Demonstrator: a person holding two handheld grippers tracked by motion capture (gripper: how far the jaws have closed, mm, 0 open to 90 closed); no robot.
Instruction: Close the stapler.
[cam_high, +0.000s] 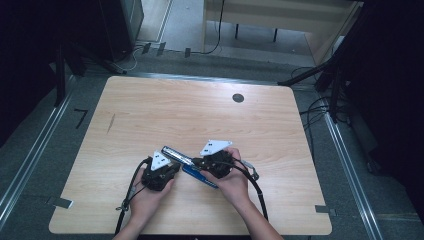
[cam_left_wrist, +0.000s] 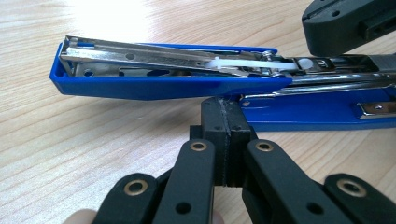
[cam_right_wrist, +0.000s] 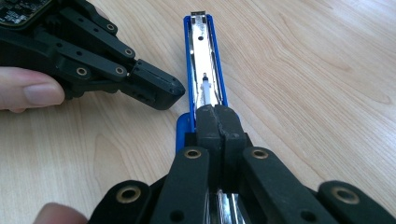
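A blue stapler (cam_high: 186, 162) lies swung open on the wooden table (cam_high: 200, 110), its chrome magazine lifted off the blue base. In the left gripper view, the stapler (cam_left_wrist: 163, 86) lies crosswise. My left gripper (cam_left_wrist: 226, 105) is shut with nothing between its jaws, its tip right at the blue side near the hinge. In the right gripper view, my right gripper (cam_right_wrist: 217, 112) is also shut and sits over the stapler (cam_right_wrist: 205, 56), whose chrome rail runs beneath the jaws. The left gripper (cam_right_wrist: 166, 91) comes in from the left there. From above, the left gripper (cam_high: 176, 167) and right gripper (cam_high: 196, 162) meet at the stapler.
A round dark cable hole (cam_high: 238, 98) sits near the table's far edge, and a thin dark mark (cam_high: 110, 123) lies at the left. Cables trail from both grippers toward the near edge. Dark stands and cables surround the table on the floor.
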